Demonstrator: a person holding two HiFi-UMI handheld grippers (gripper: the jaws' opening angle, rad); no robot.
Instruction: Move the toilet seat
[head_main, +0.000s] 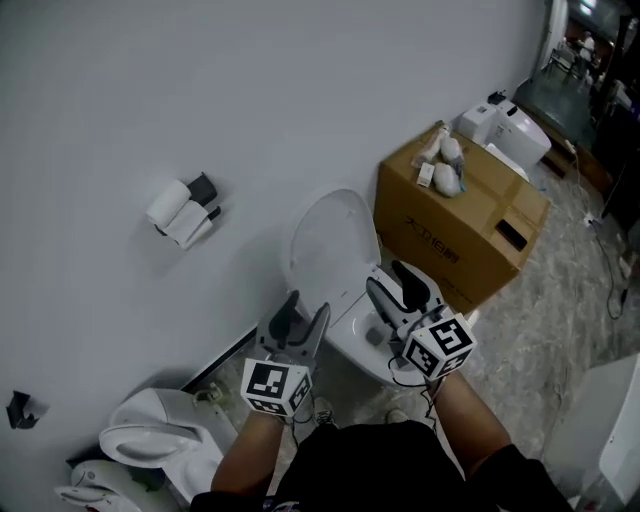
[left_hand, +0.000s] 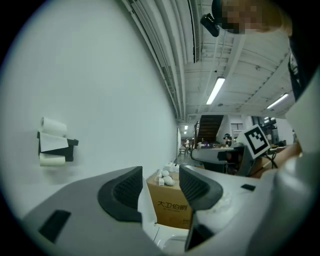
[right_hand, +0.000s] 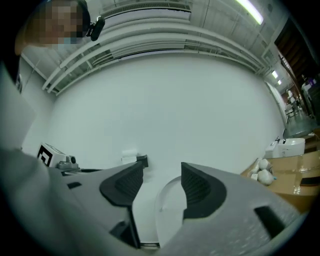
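Observation:
The white toilet (head_main: 352, 338) stands against the wall, its lid and seat (head_main: 332, 242) raised upright and leaning on the wall. My left gripper (head_main: 306, 308) hovers in front of the bowl's left side, open and holding nothing. My right gripper (head_main: 388, 280) hangs over the bowl, also open and empty. In the right gripper view the raised lid (right_hand: 167, 210) shows beyond the gap between the jaws of the right gripper (right_hand: 162, 182), apart from them. In the left gripper view the left gripper (left_hand: 160, 185) frames the lid's edge (left_hand: 145, 202) and the cardboard box (left_hand: 172, 206).
A cardboard box (head_main: 462, 218) with small white items on top stands right of the toilet. A toilet-paper holder (head_main: 185, 210) hangs on the wall to the left. White ceramic parts (head_main: 150, 440) lie on the floor at lower left. A white appliance (head_main: 505, 130) sits behind the box.

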